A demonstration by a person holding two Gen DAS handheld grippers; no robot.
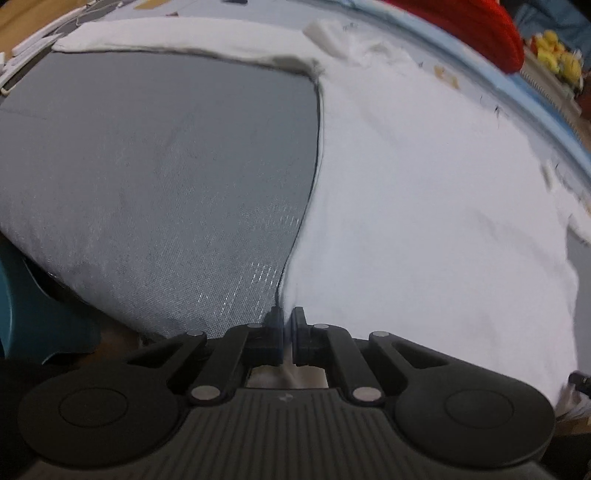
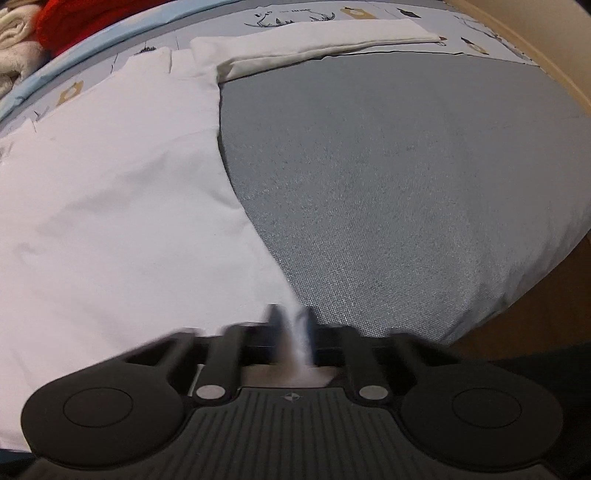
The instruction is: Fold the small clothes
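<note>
A white long-sleeved garment (image 1: 424, 184) lies spread on a grey padded surface (image 1: 166, 166). One sleeve (image 1: 177, 37) stretches out across the far side. My left gripper (image 1: 287, 319) is shut on the garment's near hem at its left corner. In the right wrist view the same garment (image 2: 110, 184) fills the left half, with the other sleeve (image 2: 321, 40) extended at the far side. My right gripper (image 2: 291, 321) is shut on the hem at the garment's right corner; its fingers are blurred by motion.
A red knitted item (image 1: 480, 26) lies beyond the garment, also in the right wrist view (image 2: 74, 18). A cream towel (image 2: 14, 33) sits beside it. A printed light-blue sheet (image 2: 295, 14) covers the far side. Yellow objects (image 1: 557, 59) are at far right. The grey pad's edge (image 2: 517, 288) drops away.
</note>
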